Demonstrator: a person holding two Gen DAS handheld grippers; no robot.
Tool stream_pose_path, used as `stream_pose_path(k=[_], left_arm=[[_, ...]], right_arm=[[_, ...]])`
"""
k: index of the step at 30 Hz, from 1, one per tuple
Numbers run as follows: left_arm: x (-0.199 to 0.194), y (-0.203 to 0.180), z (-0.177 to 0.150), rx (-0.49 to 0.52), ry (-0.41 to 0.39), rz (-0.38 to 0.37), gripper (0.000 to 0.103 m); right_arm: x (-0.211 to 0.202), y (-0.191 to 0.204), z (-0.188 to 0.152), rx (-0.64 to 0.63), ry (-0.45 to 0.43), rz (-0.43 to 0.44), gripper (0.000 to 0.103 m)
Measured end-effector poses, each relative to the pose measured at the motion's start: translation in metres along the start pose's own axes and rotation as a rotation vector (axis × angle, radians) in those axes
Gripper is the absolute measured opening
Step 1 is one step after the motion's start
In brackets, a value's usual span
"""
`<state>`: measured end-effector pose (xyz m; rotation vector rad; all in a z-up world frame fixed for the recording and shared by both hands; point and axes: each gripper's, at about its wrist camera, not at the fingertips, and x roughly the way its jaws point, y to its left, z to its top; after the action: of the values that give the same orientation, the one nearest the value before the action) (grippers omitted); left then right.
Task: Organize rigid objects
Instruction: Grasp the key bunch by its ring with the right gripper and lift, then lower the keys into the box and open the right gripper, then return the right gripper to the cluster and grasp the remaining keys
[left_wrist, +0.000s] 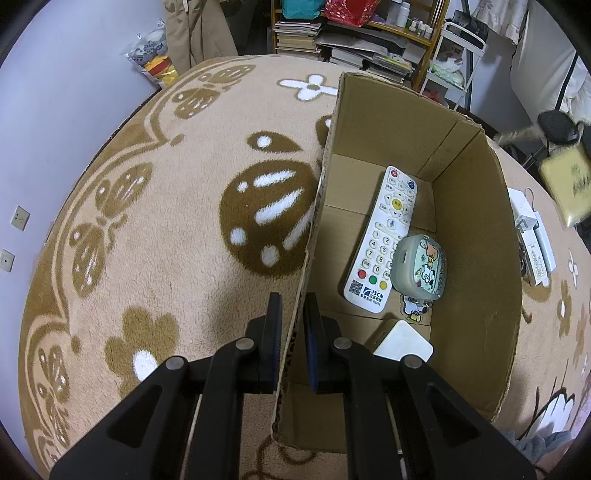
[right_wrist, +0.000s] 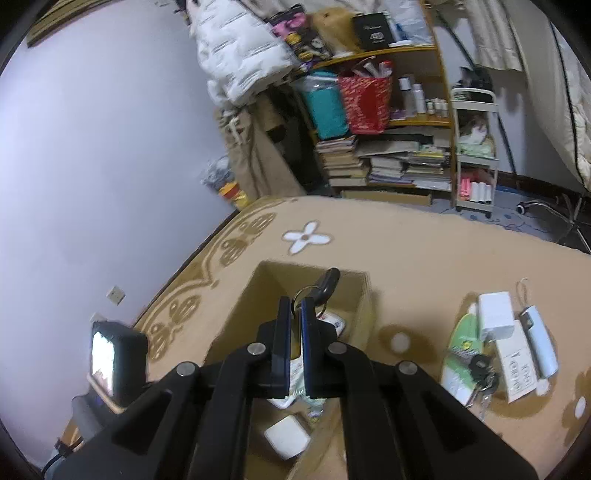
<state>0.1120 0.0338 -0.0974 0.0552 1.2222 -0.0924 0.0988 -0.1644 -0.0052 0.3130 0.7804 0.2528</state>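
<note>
left tongs (left_wrist: 292, 308) clamped on the cardboard box (left_wrist: 476, 236) wall – remote control (left_wrist: 388, 236) inside. right tongs (right_wrist: 295, 308) clamped on the key ring (right_wrist: 320, 290) above the box.

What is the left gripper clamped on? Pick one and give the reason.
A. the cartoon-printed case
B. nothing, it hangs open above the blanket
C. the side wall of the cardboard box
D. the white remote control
C: in the left wrist view the left gripper has one finger on each side of the cardboard box wall, pinching its edge; the remote lies loose inside.
</note>
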Motion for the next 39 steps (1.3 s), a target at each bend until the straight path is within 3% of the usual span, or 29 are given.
stream_pose_path(k=[11, 18, 24, 26, 28, 31, 34, 39], left_arm=[[0.000, 0.000, 0.000, 0.000, 0.000, -0.001, 0.011], [0.001, -0.001, 0.002, 0.008, -0.001, 0.006, 0.011], [0.001, 0.001, 0.002, 0.006, 0.001, 0.001, 0.011], [0.001, 0.001, 0.002, 0.005, 0.001, 0.000, 0.011], [0.001, 0.003, 0.002, -0.010, 0.003, -0.006, 0.011], [0.002, 0.007, 0.003, -0.027, 0.009, -0.024, 0.011], [0.002, 0.007, 0.002, -0.024, 0.008, -0.022, 0.011], [0.003, 0.006, 0.002, -0.017, 0.008, -0.014, 0.011]], right_arm=[[0.027, 0.010, -0.046, -0.015, 0.149, 0.043, 0.006], [0.031, 0.015, -0.049, -0.101, 0.219, 0.021, 0.007], [0.021, 0.015, -0.041, -0.131, 0.212, -0.011, 0.008], [0.021, 0.010, -0.036, -0.119, 0.208, -0.029, 0.015], [0.018, 0.001, -0.033, -0.091, 0.199, -0.055, 0.042], [0.013, -0.018, -0.032, -0.011, 0.188, -0.051, 0.073], [0.009, -0.034, -0.031, 0.018, 0.179, -0.093, 0.084], [0.005, -0.067, -0.032, 0.057, 0.162, -0.193, 0.086]])
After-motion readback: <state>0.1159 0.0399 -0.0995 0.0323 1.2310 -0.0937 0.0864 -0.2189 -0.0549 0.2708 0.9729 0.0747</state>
